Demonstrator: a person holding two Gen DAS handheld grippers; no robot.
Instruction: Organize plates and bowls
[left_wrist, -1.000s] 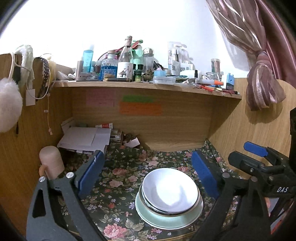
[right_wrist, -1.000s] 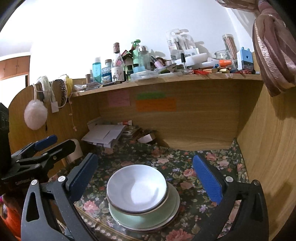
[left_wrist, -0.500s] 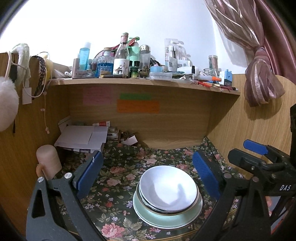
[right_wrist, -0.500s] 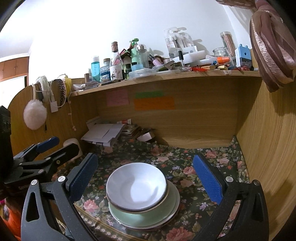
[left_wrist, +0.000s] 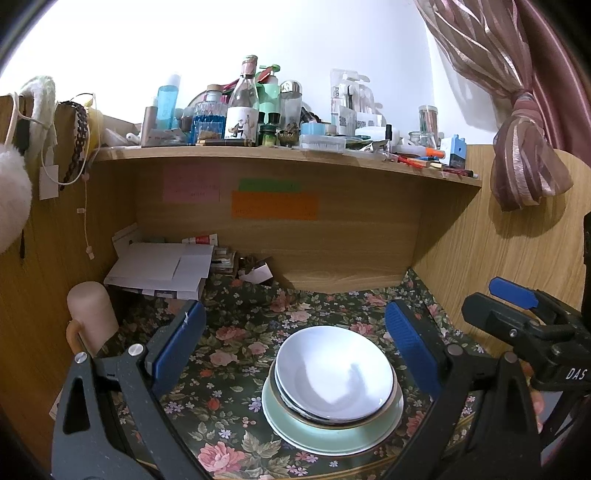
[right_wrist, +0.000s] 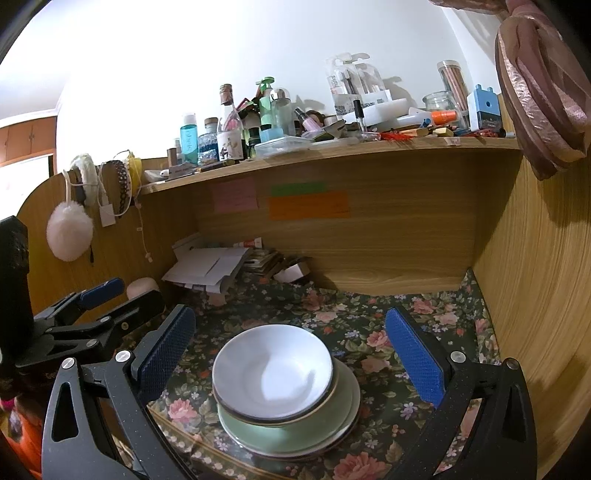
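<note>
Both grippers, left gripper (left_wrist: 291, 343) and right gripper (right_wrist: 291, 350), hover spread and empty over the white bowl (right_wrist: 273, 373) stacked on green plates (right_wrist: 295, 432) at the table's (right_wrist: 388, 321) front, so pinch one rim squarely.

At lower centre of your left view, the white bowl (left_wrist: 334, 373) looks glazed ceramic, smooth and glossy, with a thin dark rim line; the pale green plate (left_wrist: 325, 435) beneath it has the same glossy finish. The worktop (left_wrist: 236, 347) carries a floral covering with a slight sheen. Your left tongs (left_wrist: 293, 345) and right tongs (right_wrist: 290, 349) are matt black plastic with metal rivets and blue textured pads (right_wrist: 413, 354). Desk panels (left_wrist: 332, 240) show wood-grain laminate. Upper right, the curtain (left_wrist: 517, 122) is satiny striped cloth.
</note>
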